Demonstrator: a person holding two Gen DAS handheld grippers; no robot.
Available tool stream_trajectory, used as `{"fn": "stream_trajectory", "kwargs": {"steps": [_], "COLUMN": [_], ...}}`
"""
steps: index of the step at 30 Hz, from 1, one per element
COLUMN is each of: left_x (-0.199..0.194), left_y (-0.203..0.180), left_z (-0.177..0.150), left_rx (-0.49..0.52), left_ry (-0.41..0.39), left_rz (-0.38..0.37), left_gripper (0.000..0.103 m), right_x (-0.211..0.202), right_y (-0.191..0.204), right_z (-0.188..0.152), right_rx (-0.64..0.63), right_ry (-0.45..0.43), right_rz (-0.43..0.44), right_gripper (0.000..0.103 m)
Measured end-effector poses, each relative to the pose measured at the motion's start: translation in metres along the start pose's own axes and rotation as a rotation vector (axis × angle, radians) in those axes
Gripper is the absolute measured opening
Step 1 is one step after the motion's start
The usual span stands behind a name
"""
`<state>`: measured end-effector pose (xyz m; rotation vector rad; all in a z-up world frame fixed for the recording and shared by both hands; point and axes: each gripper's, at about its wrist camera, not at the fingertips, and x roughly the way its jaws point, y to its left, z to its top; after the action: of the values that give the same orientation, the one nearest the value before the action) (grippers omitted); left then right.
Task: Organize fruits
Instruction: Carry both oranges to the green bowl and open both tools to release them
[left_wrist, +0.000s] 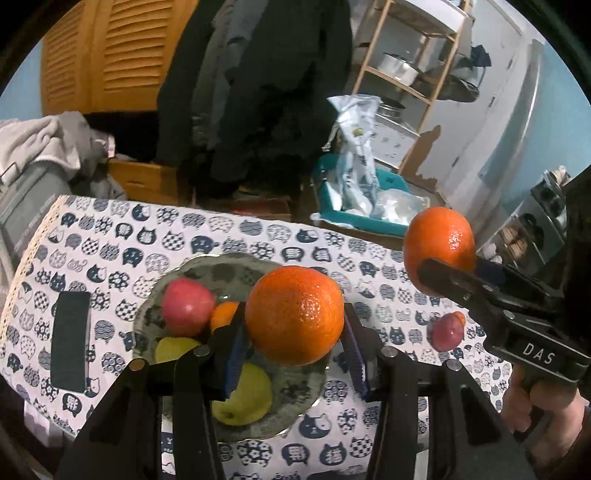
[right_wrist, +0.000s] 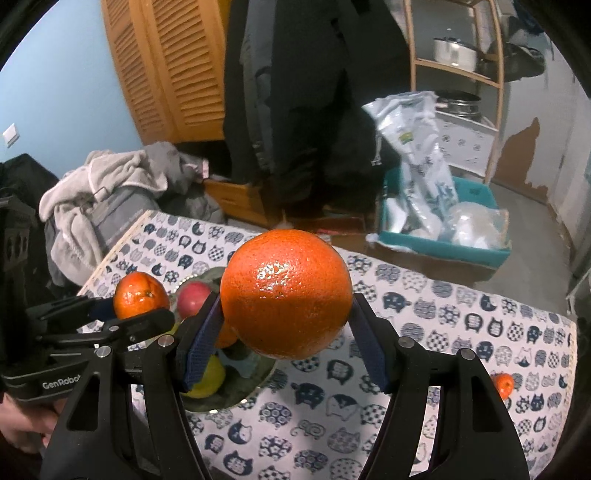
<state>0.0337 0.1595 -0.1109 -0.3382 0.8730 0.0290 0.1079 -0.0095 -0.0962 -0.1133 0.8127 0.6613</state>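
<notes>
We are seeing the glass plate (left_wrist: 177, 280) partly hiding behind our left gripper (left_wrist: 295, 328) and its orange (left_wrist: 294, 314). A small orange (left_wrist: 224, 315) is peeking out, mostly covered. The dark rectangle (left_wrist: 70, 339) is staying too blurred to identify.

Tally of items:
- large oranges (left_wrist: 294, 314) (right_wrist: 286, 293): two
- small oranges (left_wrist: 223, 314) (right_wrist: 504, 385): two
- red apples (left_wrist: 188, 306) (left_wrist: 446, 332): two
- yellow-green fruits (left_wrist: 173, 349) (left_wrist: 249, 397): two
- glass plate (left_wrist: 229, 267): one

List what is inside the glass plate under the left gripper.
In the glass plate lie a red apple, a small orange and two yellow-green fruits. The left gripper and its orange cover the plate's right part.
</notes>
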Motion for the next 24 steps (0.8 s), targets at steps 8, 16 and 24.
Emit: {"fn": "stream_trajectory", "kwargs": {"steps": [8,16,24], "left_x": [0.008,0.022,0.042], "left_y": [0.026,0.049,0.063], "left_z": [-0.006,-0.014,-0.027], "left_rx": [-0.033,-0.058,-0.086], "left_ry": [0.021,0.059,0.121], "left_rz": [0.037,0.07,0.082], "left_gripper": [0.048,0.048,0.048], "right_x": [0.033,0.074,0.111], "right_y": [0.021,0.035,0.04], "right_z": [-0.001,-0.016,-0.042], "right_rx": [-0.017,-0.032,-0.046], "right_ry": [0.06,0.153,0.264], "right_rz": [0.038,0.058,0.074], "right_gripper": [0.069,0.069,0.069]}}
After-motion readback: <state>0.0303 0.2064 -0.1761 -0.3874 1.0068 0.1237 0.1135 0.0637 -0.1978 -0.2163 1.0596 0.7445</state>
